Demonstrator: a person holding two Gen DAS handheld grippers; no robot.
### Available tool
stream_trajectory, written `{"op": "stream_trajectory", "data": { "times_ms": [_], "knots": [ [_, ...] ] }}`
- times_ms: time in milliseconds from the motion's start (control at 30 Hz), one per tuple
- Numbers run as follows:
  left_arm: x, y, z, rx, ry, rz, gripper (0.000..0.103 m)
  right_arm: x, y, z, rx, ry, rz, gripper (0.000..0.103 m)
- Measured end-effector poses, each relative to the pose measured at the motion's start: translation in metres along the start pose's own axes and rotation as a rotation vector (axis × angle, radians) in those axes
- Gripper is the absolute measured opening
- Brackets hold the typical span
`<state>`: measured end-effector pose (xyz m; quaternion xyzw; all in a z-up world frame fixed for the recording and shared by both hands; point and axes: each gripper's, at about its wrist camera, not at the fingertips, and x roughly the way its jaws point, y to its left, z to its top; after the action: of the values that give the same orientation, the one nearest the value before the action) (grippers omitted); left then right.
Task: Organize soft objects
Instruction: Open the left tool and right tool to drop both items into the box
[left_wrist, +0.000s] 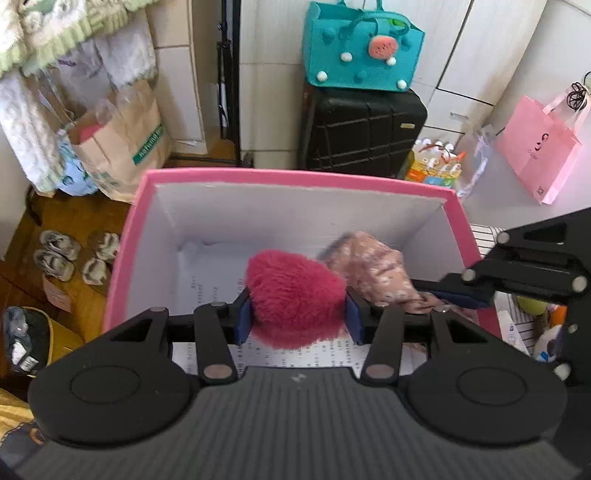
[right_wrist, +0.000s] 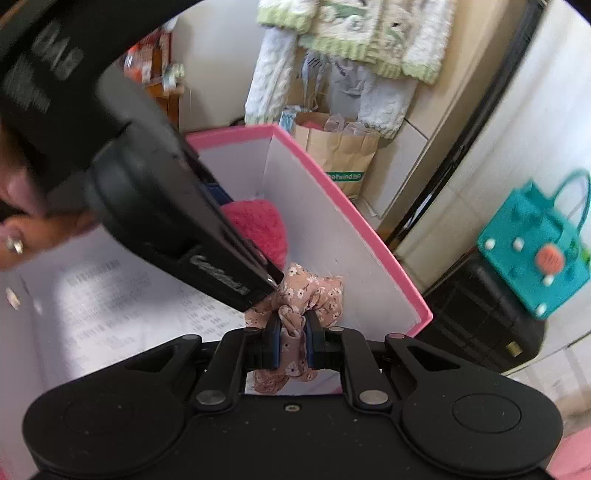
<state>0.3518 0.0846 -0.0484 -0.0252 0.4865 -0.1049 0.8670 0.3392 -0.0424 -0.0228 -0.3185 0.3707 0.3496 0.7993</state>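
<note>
Risk: we hold both loads over the pink box (left_wrist: 458, 221). Left gripper (left_wrist: 297, 317) is clenched on the red fluffy pompom (left_wrist: 295, 295), right gripper (right_wrist: 291, 345) pinches the floral scrunchie (right_wrist: 314, 295). Tools nearly touch; a collision could knock either outside, or fur could snag a pad.

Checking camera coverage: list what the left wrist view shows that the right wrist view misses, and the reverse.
Left wrist only: pink bag, shoes, and the left hand-held gripper shut on the red pompom. Right wrist only: the person's hand, and the right hand-held gripper shut on the scrunchie. Both: pink box, teal bag, suitcase.
</note>
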Motion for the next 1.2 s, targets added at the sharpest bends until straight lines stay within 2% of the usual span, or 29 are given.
{"op": "stream_trajectory", "data": {
  "times_ms": [133, 167, 200, 367, 567, 700, 833, 1000, 1133, 1200],
  "knots": [
    [0.010, 0.003, 0.004, -0.033, 0.015, -0.013, 0.048, 0.013, 0.001, 0.004, -0.063, 0.040, -0.070, 0.016],
    [0.012, 0.004, 0.004, -0.040, 0.018, -0.009, 0.048, 0.014, 0.000, 0.004, -0.065, 0.046, -0.073, 0.019],
    [0.015, 0.005, 0.004, -0.050, 0.028, -0.008, 0.048, 0.014, -0.001, 0.003, -0.063, 0.051, -0.072, 0.028],
    [0.029, 0.009, 0.005, -0.084, 0.096, -0.012, 0.047, -0.003, -0.004, -0.002, -0.026, 0.002, -0.055, 0.041],
    [0.036, 0.007, 0.007, -0.074, 0.093, 0.041, 0.047, -0.029, -0.009, -0.017, 0.042, -0.069, -0.013, 0.041],
    [0.041, 0.006, 0.009, -0.062, 0.066, 0.061, 0.049, -0.036, -0.012, -0.021, 0.080, -0.103, 0.045, 0.042],
    [0.041, 0.003, 0.008, 0.006, 0.090, 0.051, 0.063, -0.037, -0.004, -0.023, 0.088, -0.109, 0.052, 0.042],
    [0.014, 0.000, 0.002, 0.068, 0.030, 0.079, 0.073, -0.040, -0.001, -0.027, 0.111, -0.130, 0.073, 0.042],
    [-0.018, 0.003, -0.008, 0.084, 0.012, 0.016, 0.073, -0.051, 0.000, -0.032, 0.154, -0.140, 0.093, 0.042],
    [-0.032, 0.001, -0.014, 0.095, 0.002, 0.020, 0.073, -0.060, 0.002, -0.034, 0.165, -0.142, 0.101, 0.042]
  ]
}}
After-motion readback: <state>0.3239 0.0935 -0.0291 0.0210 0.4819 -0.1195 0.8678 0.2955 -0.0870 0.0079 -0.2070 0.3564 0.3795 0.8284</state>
